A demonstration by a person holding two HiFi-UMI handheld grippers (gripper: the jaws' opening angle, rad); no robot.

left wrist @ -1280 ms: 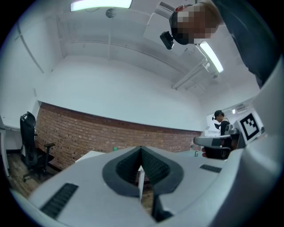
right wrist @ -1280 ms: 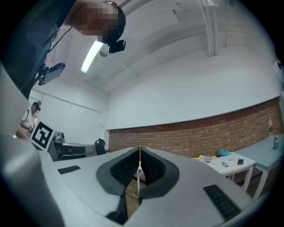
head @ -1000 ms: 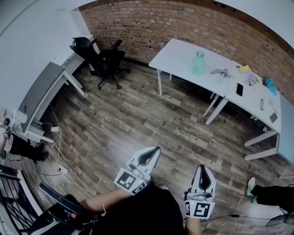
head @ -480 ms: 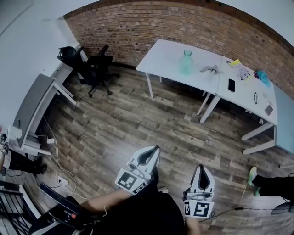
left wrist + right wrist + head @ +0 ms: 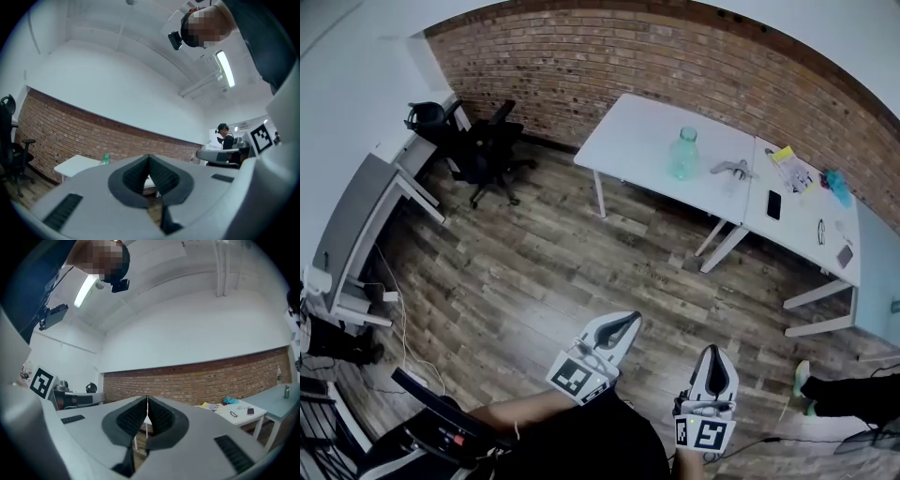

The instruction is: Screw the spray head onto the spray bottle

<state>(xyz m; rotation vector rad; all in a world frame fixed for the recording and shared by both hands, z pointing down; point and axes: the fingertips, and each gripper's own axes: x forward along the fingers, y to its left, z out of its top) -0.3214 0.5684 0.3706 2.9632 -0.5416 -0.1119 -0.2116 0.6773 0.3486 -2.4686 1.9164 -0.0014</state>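
A pale green spray bottle stands without a head on a white table far across the room. The grey spray head lies on the table just right of it. My left gripper and right gripper are held low near my body, over the wooden floor and well short of the table. Both are shut and hold nothing. In the left gripper view the bottle shows small beyond the shut left gripper. The right gripper shows shut in its own view; no bottle is seen there.
A second white table at the right carries a phone, yellow paper and small items. A black office chair and a grey desk stand at the left. Cables run over the floor. Another person stands far off.
The white table and bottle have come nearer and lower in the head view. Both grippers stay shut and empty; the left one has shifted slightly right.
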